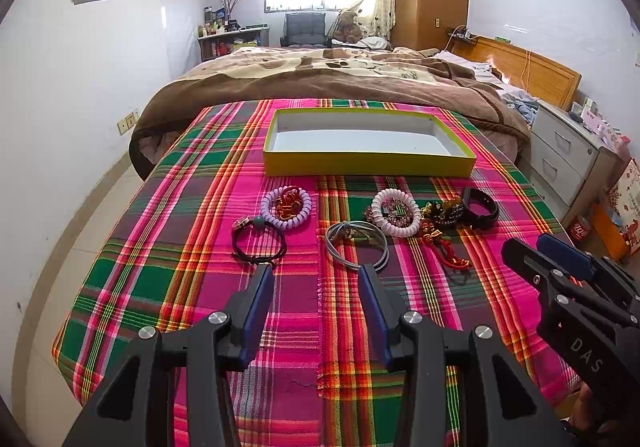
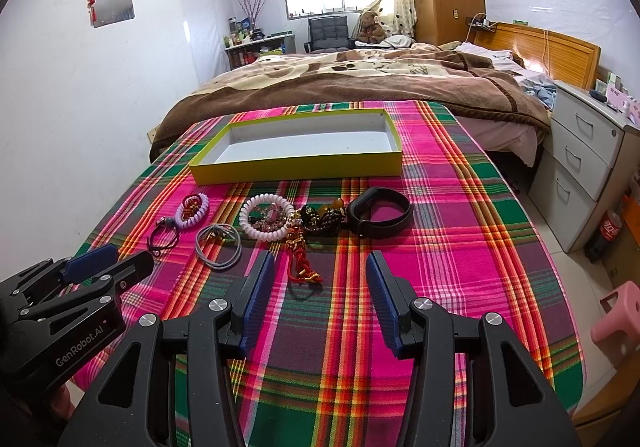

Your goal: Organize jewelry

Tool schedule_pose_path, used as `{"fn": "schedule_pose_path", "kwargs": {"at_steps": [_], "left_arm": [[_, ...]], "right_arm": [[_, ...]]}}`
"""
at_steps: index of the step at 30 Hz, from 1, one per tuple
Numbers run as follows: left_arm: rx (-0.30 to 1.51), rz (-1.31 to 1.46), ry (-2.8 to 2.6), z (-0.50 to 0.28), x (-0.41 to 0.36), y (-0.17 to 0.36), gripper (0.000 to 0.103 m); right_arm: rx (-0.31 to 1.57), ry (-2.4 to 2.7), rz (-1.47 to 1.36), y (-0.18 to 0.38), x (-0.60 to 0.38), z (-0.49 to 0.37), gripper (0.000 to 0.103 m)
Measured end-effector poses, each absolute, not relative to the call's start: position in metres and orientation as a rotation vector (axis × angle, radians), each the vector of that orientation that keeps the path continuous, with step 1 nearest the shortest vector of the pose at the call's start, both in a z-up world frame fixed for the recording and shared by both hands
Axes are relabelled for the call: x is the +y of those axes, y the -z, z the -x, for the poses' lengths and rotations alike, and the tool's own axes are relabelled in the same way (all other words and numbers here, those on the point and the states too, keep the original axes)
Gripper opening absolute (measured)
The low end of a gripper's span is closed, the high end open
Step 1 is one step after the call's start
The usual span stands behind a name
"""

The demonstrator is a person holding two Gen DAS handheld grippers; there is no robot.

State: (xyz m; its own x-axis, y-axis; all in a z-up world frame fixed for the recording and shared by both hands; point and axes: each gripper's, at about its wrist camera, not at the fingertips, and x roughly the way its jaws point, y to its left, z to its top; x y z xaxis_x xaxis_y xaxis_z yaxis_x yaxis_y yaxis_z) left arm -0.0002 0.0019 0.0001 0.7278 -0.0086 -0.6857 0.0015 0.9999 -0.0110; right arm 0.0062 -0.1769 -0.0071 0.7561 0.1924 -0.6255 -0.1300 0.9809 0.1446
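An open yellow box (image 1: 368, 163) (image 2: 296, 169), white inside and holding nothing, lies on the plaid cloth. In front of it lies a row of jewelry: a black cord bracelet (image 1: 258, 241), a purple coil band (image 1: 286, 209) (image 2: 193, 211), grey hair ties (image 1: 356, 245) (image 2: 218, 241), a pink coil band (image 1: 396, 217) (image 2: 266, 223), a red tassel charm (image 1: 444, 247) (image 2: 302, 259), dark beads (image 2: 322, 221) and a black wristband (image 1: 480, 207) (image 2: 380, 217). My left gripper (image 1: 316, 273) is open just short of the hair ties. My right gripper (image 2: 320, 261) is open just short of the tassel.
The plaid cloth (image 1: 200, 207) covers a table at the foot of a bed with a brown blanket (image 1: 320, 75). White drawers (image 2: 588, 163) and a pink stool (image 2: 618, 317) stand at the right. A white wall runs along the left.
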Motion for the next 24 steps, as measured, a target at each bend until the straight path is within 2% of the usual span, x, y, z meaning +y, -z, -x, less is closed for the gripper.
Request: {"fn": "schedule_pose_path", "kwargs": {"at_steps": [24], "left_arm": [[0.774, 0.025, 0.007, -0.0048, 0.0091, 0.0035, 0.044]], "right_arm": [[0.701, -0.190, -0.096, 0.0090, -0.1771, -0.0110, 0.048]]}}
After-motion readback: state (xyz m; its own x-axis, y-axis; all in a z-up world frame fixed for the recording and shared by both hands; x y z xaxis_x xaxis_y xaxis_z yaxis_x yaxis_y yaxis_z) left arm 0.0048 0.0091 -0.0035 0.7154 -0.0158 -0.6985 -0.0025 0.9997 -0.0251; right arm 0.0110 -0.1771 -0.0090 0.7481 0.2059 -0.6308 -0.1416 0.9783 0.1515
